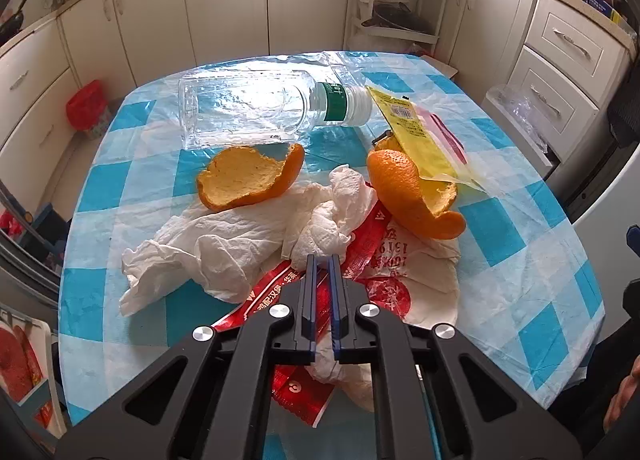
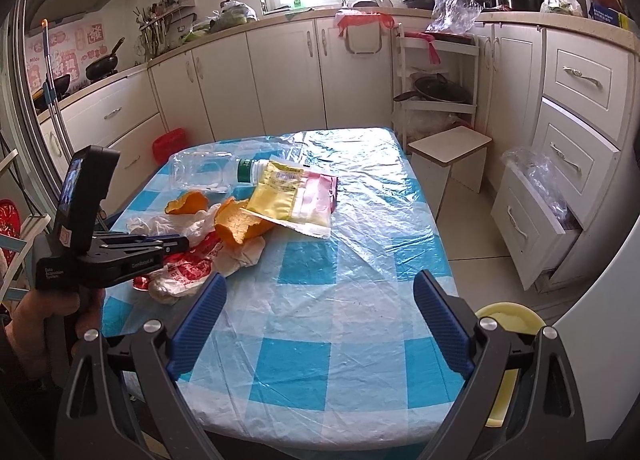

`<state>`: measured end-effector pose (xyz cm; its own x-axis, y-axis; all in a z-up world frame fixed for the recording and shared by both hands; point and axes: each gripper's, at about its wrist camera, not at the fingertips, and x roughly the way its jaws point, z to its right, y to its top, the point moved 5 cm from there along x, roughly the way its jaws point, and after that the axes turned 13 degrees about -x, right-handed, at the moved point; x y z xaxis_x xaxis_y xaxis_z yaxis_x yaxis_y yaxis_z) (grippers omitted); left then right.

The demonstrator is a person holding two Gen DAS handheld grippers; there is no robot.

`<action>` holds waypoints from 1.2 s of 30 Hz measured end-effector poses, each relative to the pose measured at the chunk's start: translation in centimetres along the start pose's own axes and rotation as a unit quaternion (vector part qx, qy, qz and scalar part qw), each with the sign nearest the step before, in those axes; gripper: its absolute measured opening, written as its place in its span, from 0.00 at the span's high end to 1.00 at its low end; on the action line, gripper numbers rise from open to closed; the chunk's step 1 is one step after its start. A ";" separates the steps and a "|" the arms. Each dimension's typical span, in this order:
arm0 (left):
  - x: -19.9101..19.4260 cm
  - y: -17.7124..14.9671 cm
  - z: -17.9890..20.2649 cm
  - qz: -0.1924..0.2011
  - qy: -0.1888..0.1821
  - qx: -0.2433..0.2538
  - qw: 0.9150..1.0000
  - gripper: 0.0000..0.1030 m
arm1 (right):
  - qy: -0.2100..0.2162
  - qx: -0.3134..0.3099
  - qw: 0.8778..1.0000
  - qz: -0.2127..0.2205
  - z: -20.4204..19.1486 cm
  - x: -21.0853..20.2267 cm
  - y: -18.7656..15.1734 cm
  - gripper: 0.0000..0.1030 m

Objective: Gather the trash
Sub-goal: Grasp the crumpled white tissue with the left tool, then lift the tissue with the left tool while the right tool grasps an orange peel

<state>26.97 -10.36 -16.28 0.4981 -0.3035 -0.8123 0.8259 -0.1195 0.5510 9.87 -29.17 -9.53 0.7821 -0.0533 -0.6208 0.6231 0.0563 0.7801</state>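
A pile of trash lies on the blue-checked table (image 1: 500, 227): crumpled white tissue (image 1: 224, 244), a red-and-white paper wrapper (image 1: 384, 260), two orange peels (image 1: 252, 175) (image 1: 412, 191), a yellow packet (image 1: 420, 135) and an empty clear bottle (image 1: 260, 107) on its side. My left gripper (image 1: 323, 260) is shut, its tips low over the red wrapper beside the tissue; nothing shows clamped between them. It also shows in the right wrist view (image 2: 176, 246). My right gripper (image 2: 320, 288) is open and empty above the near table cloth (image 2: 320, 300).
White cabinets ring the room. A red bin (image 1: 86, 107) stands on the floor past the table's left edge. A small stool (image 2: 450, 159) and an open drawer (image 2: 532, 215) are to the right. A yellow bowl (image 2: 508, 324) sits behind my right finger.
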 end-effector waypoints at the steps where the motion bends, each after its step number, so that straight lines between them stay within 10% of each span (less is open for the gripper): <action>1: -0.2 0.0 -0.1 0.001 -0.002 -0.001 1.000 0.95 | 0.000 0.000 1.000 -0.001 0.0 0.0 0.0 0.12; 9: -0.3 0.4 0.1 0.017 0.015 0.020 1.000 0.66 | 0.003 -0.004 1.000 -0.006 -0.4 0.3 -0.2 0.12; 14: 1.3 1.1 0.7 0.008 0.027 0.023 0.999 0.66 | 0.005 -0.002 1.000 -0.009 -0.3 0.4 -0.3 0.12; 19: 1.1 1.2 0.2 0.009 0.010 -0.006 1.000 0.87 | 0.008 -0.004 1.000 -0.009 -0.4 0.5 -0.1 0.12; 31: -6.2 -3.0 -4.7 0.041 -0.024 -0.086 0.995 0.88 | 0.064 -0.046 0.997 0.021 -3.7 1.1 2.1 0.12; 36: -7.2 -4.6 -6.5 0.036 -0.033 -0.104 0.993 0.88 | 0.108 -0.093 0.990 0.018 -6.8 3.5 4.3 0.35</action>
<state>21.26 -1.49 -14.21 0.5451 -0.3670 -0.7538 0.8288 0.1006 0.5504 15.33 -22.35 -8.85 0.7739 0.1658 -0.6112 0.5702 0.2373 0.7865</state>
